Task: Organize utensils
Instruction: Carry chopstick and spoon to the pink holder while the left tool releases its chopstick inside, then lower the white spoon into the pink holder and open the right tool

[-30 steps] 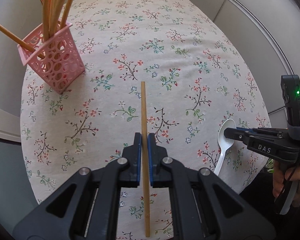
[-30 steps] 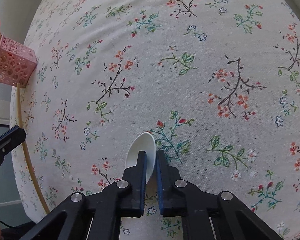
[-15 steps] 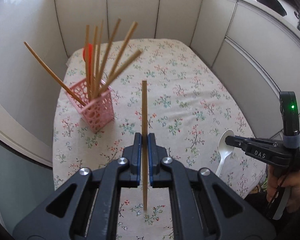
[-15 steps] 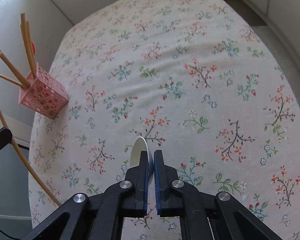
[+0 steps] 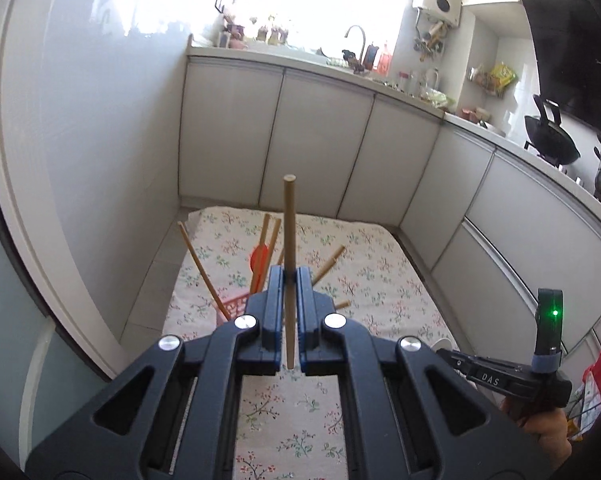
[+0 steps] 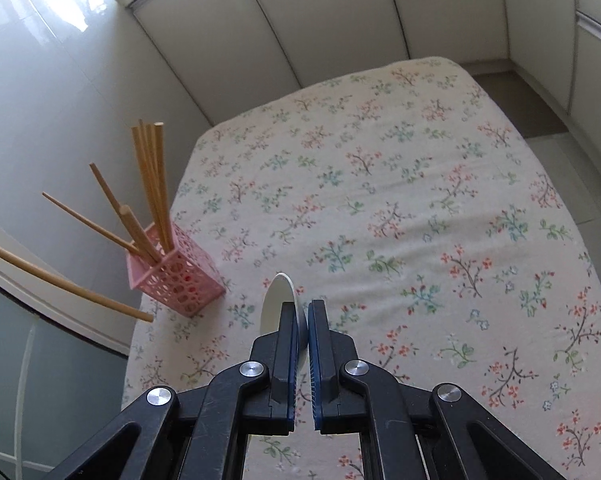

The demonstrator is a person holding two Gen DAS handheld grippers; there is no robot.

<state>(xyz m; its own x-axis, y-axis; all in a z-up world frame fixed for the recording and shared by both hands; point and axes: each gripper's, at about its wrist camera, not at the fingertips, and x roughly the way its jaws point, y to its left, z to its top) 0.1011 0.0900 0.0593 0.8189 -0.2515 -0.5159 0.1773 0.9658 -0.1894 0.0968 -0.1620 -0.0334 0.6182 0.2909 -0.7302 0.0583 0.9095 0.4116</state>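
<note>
Left gripper (image 5: 289, 280) clamps a chopstick (image 5: 288, 236) upright above the pink holder (image 6: 176, 276) for dropping in, while right gripper (image 6: 300, 316) pinches the white spoon (image 6: 278, 300) over the tablecloth (image 6: 420, 200), likely next.

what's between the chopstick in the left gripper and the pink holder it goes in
Nothing separate on the cloth. The chopstick sits above the pink holder, but the leaning chopsticks already inside crowd its opening.

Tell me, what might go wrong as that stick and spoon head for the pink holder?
The chopstick is pinched low in the left hand-held gripper, so it could swivel. The holder is already crowded with splayed sticks and might tip. The spoon sits edge-on in the right hand-held gripper and may slip.
</note>
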